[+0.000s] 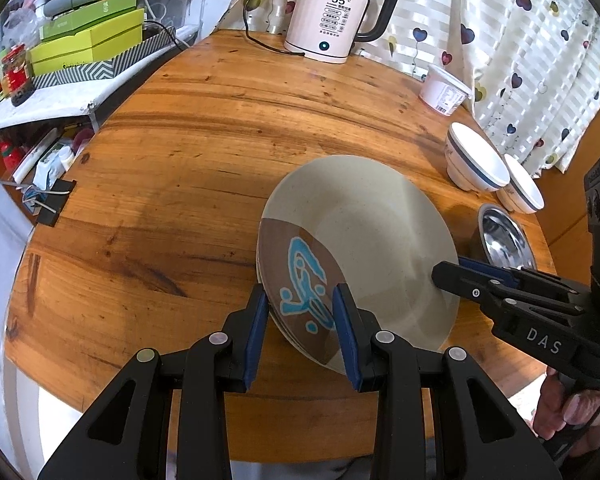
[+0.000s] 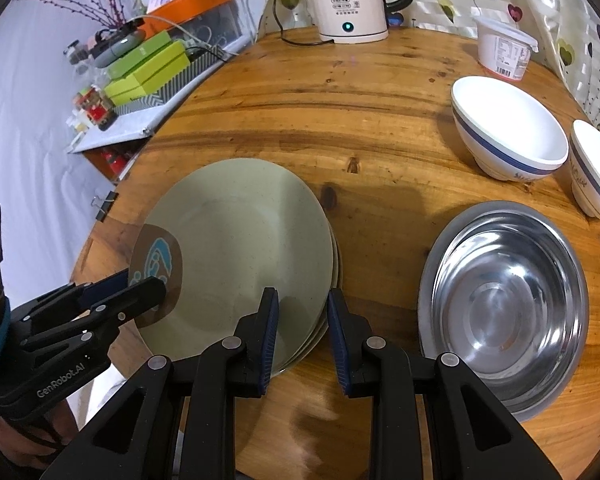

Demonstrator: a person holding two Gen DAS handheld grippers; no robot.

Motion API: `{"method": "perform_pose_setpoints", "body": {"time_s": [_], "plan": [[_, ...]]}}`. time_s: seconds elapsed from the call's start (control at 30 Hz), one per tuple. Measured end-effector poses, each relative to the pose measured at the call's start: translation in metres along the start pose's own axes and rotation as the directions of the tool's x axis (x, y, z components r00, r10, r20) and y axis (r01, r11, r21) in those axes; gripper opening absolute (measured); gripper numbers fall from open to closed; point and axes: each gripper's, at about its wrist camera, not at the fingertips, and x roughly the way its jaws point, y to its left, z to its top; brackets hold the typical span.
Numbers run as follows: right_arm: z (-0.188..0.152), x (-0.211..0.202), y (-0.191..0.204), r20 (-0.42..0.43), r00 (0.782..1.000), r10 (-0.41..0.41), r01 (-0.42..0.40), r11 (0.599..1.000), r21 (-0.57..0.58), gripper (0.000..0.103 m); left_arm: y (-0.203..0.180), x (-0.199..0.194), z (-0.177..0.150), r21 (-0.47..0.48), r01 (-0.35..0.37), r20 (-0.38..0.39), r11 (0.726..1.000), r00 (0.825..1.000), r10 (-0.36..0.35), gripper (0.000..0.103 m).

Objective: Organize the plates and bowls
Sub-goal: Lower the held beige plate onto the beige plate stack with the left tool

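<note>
A stack of beige plates (image 1: pixel 364 232) lies on the round wooden table (image 1: pixel 188 128); the top one has a brown patch with a blue figure. My left gripper (image 1: pixel 302 300) is shut across the stack's near-left rim, one pad on the patch and one outside the edge. My right gripper (image 2: pixel 303 300) is shut across the stack's right rim (image 2: pixel 328 256), one pad on the top plate (image 2: pixel 236 240). Each gripper also shows in the other's view: the right gripper (image 1: pixel 448 270), the left gripper (image 2: pixel 148 286). Whether the stack is off the table I cannot tell.
Two white bowls with blue bands (image 2: pixel 508 132) (image 2: pixel 596 176) stand at the right, and a steel bowl (image 2: pixel 508 304) sits nearer, beside the plates. A white kettle (image 2: pixel 352 0) and a white tub (image 2: pixel 504 48) stand at the back. A shelf with green boxes (image 1: pixel 88 40) adjoins the left.
</note>
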Motion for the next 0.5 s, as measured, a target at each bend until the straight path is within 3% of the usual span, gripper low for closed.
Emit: {"method": "perform_pose_setpoints", "body": {"time_s": [0.5], "plan": [[-0.0004, 0.0014, 0.0014, 0.002, 1.000, -0.006, 0.006, 1.000, -0.013, 0.025, -0.0004, 0.0015, -0.0001, -0.002, -0.015, 0.004, 1.000, 1.000, 0.015, 0.034]]}}
